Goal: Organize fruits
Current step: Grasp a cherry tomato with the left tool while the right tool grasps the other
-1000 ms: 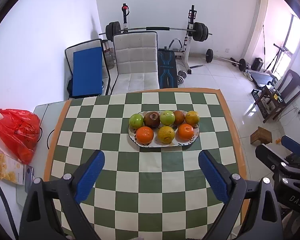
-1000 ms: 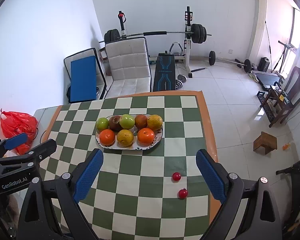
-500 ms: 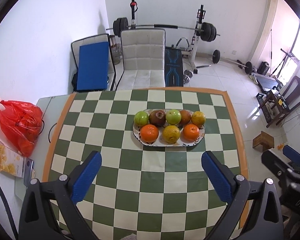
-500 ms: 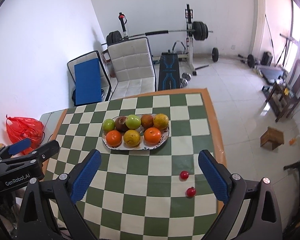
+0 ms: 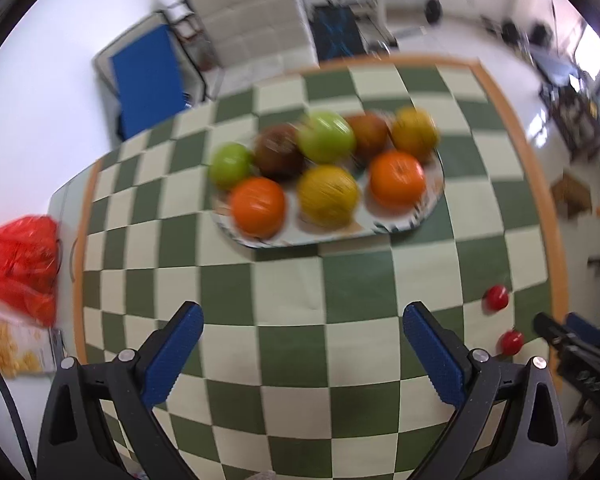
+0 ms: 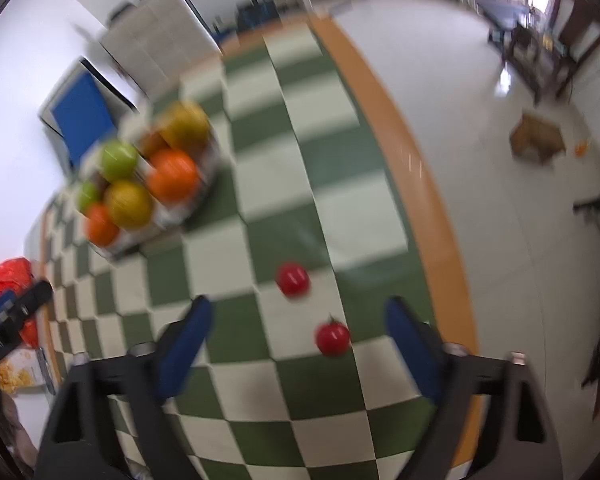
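Note:
An oval plate (image 5: 432, 204) on the checkered table holds several fruits: green apples, oranges, yellow and brown fruit. It also shows in the right wrist view (image 6: 204, 184) at left. Two small red tomatoes lie near the table's right edge (image 6: 293, 279) (image 6: 332, 337), also seen in the left wrist view (image 5: 496, 297) (image 5: 511, 343). My left gripper (image 5: 302, 324) is open and empty above the table, in front of the plate. My right gripper (image 6: 298, 320) is open and empty, with both tomatoes between its fingers' line of view. Both views are blurred.
A red plastic bag (image 5: 24, 264) and a snack packet (image 5: 8, 348) lie off the table's left side. A white chair (image 5: 252, 28) and a blue folded frame (image 5: 148, 80) stand behind the table. A wooden stool (image 6: 536, 140) is on the floor at right.
Both grippers have dropped closer to the table. The left one neared the plate; the right one swung right toward the two tomatoes. Both stay open.

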A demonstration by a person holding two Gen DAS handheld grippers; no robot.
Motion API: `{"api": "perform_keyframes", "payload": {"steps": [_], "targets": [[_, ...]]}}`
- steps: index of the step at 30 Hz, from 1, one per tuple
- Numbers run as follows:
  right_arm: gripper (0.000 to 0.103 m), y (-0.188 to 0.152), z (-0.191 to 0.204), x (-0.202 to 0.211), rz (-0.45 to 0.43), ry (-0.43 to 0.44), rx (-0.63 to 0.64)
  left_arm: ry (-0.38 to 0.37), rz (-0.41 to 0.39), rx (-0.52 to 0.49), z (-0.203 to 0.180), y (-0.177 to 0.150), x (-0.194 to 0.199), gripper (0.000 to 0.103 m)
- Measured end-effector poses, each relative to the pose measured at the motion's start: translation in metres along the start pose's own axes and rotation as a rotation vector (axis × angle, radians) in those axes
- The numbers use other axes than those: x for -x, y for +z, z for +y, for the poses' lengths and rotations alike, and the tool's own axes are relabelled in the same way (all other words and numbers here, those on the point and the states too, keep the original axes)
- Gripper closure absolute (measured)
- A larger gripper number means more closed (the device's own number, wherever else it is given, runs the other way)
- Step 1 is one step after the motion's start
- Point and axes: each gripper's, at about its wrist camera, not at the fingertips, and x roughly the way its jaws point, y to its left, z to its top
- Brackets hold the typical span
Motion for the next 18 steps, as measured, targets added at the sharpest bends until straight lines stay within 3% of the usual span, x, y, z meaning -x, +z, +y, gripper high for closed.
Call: {"api": "perform_keyframes", "payload": {"steps": [5,9,11,18], "targets": [[0.047,-0.019,-0.024,-0.069,0.134,-0.006,-0.049,-0.011,0.091,-0.124,-0.044,0.006,-0.041,0.001],[0.060,-0.032,-0.027,-0.092,0.159,-0.016,-0.043,-0.044,0.157,-0.180,-0.070,0.011,-0.065,0.001],[0.071,-0.034,-0.021,-0.090,0.123,-0.027,-0.008,-0.078,0.181,-0.192,-0.081,0.014,-0.071,0.001],[0.071,-0.038,-0.043,-0.072,0.057,-0.042,-0.061,-0.243,0.241,-0.257,-0.131,0.017,-0.080,0.003]]}}
